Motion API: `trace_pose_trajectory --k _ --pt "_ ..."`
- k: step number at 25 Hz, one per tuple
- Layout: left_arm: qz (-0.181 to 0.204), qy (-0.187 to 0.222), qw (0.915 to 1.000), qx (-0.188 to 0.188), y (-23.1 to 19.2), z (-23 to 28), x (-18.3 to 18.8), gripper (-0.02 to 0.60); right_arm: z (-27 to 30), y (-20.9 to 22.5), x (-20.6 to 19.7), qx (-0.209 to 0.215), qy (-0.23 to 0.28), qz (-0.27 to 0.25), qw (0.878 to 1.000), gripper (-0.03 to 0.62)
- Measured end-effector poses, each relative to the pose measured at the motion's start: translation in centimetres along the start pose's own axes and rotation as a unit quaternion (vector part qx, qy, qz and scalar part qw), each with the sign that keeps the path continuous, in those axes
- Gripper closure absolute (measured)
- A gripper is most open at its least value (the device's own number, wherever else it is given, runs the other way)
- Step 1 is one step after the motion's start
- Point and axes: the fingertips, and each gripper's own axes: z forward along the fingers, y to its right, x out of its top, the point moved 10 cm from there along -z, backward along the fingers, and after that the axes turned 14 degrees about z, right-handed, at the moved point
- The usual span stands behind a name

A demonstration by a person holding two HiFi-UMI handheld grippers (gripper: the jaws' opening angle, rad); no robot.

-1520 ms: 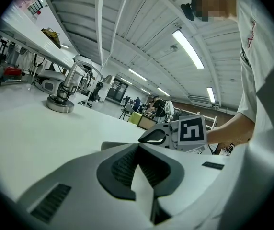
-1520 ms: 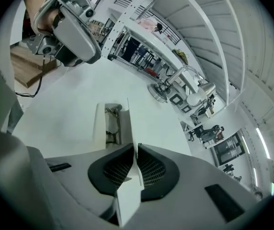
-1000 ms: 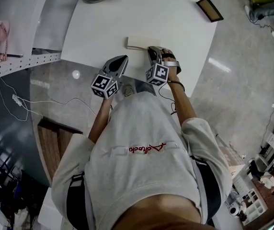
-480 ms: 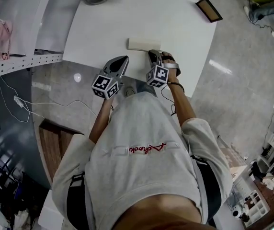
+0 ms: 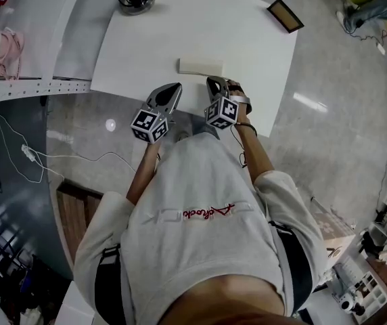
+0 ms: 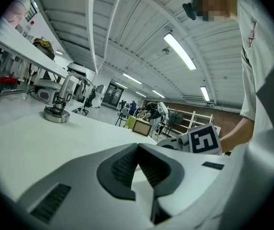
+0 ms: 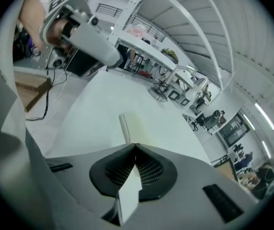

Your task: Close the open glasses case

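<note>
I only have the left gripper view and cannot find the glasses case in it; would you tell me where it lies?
Observer: The glasses case lies on the white table, just beyond the right gripper.
Operator: Thank you; is its lid down?
Observer: The head view shows one flat block with no raised lid, so it looks closed.
Operator: Does the right gripper hold it?
Observer: No; in its own view the jaws are together with nothing between them.
</note>
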Motion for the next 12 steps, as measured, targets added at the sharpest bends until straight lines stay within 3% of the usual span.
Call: trace_pose_trajectory --k 2,4,6,9,10,12 --pt "0.007 0.005 1.0000 -0.001 0.3 -0.2 0.3 0.554 -1.1 0.4 0.5 0.000 0.027 0.070 0.997 0.589" --pt "0.014 0.013 0.9998 -0.003 0.7 -0.5 0.7 0.554 -2.6 0.8 0.9 0.003 0.061 0.154 0.986 0.589" --pt "0.020 0.020 0.9996 -0.006 1.3 -0.8 1.1 0.554 -4.4 1.1 1.2 0.010 0.113 0.244 0.963 0.589" --pt "0.030 0.029 0.9990 -0.014 2.2 -1.3 1.6 0.554 -6.8 1.3 0.7 0.028 0.200 0.371 0.907 0.589" --pt "0.033 0.032 0.9988 -0.017 2.6 -1.5 1.7 0.554 -7.5 1.2 0.6 0.030 0.216 0.391 0.894 0.590" --pt "0.038 0.037 0.9984 -0.021 3.3 -1.9 1.7 0.554 -8.8 0.5 0.5 0.030 0.230 0.400 0.887 0.589"
